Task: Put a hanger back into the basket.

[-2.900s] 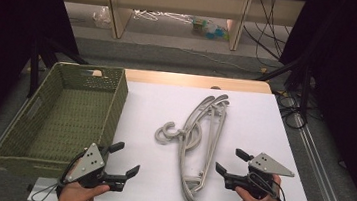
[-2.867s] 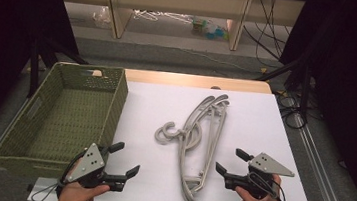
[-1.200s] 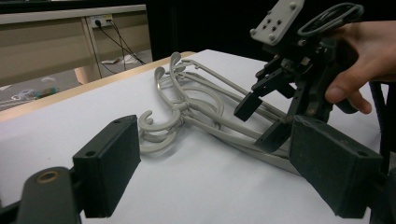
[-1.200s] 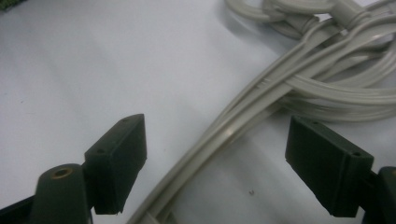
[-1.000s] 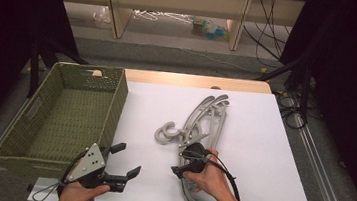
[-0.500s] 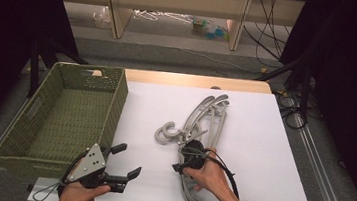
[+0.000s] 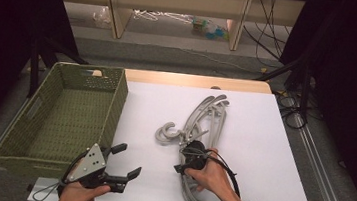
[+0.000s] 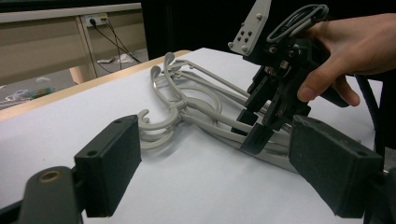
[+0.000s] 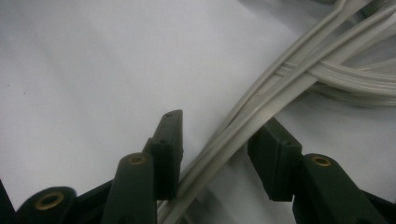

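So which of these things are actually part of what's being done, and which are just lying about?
In use:
- grey hangers, a bundle on the white table
- right gripper, its jaws just closing around a hanger arm
- possibly the green basket beside them

Lying about:
- left gripper, open, holding nothing
- clutter on the floor beyond the table
- cables

A green woven basket (image 7: 72, 114) sits left on the white table (image 7: 271, 155).

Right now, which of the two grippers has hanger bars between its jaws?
The right gripper, lowered onto the grey hangers mid-table, its jaws just closing around their bars. The left gripper hovers open beside the green basket.
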`<move>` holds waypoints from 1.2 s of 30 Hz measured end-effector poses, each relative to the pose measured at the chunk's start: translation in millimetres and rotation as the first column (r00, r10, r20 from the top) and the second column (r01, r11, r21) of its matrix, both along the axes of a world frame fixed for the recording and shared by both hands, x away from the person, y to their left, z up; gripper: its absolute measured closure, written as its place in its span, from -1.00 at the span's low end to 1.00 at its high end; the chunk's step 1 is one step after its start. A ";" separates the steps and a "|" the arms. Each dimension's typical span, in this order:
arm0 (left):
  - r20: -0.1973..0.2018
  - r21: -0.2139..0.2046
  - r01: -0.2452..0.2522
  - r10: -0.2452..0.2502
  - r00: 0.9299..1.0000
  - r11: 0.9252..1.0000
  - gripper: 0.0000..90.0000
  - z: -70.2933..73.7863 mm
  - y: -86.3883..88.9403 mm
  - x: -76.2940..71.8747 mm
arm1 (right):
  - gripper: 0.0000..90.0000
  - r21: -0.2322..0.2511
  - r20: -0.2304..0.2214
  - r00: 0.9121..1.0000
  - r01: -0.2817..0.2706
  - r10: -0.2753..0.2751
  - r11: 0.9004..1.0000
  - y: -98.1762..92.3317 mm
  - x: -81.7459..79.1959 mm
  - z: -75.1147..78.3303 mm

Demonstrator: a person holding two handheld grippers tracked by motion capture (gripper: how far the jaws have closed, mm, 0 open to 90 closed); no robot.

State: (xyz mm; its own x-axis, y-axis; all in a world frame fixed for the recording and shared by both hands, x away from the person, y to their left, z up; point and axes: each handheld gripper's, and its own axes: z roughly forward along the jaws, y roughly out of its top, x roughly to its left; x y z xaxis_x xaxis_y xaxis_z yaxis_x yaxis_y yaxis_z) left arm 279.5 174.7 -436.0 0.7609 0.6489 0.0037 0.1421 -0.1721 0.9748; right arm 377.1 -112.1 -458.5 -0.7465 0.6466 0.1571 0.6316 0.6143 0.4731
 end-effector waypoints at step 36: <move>0.002 0.001 -0.007 0.007 1.000 1.000 -0.61 0.3 0.7 0.7 | 0.64 -0.083 0.070 0.993 -0.086 0.092 0.993 -41.5 -27.2 37.0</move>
State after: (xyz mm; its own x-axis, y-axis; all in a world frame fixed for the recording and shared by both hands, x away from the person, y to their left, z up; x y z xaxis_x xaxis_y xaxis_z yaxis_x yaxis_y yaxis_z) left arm 280.2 175.4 -435.6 0.7564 0.6541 0.0057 0.1416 -0.1723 0.9748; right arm 349.9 -153.6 -421.4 -0.8090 0.5856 0.0499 0.5382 0.7040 0.4633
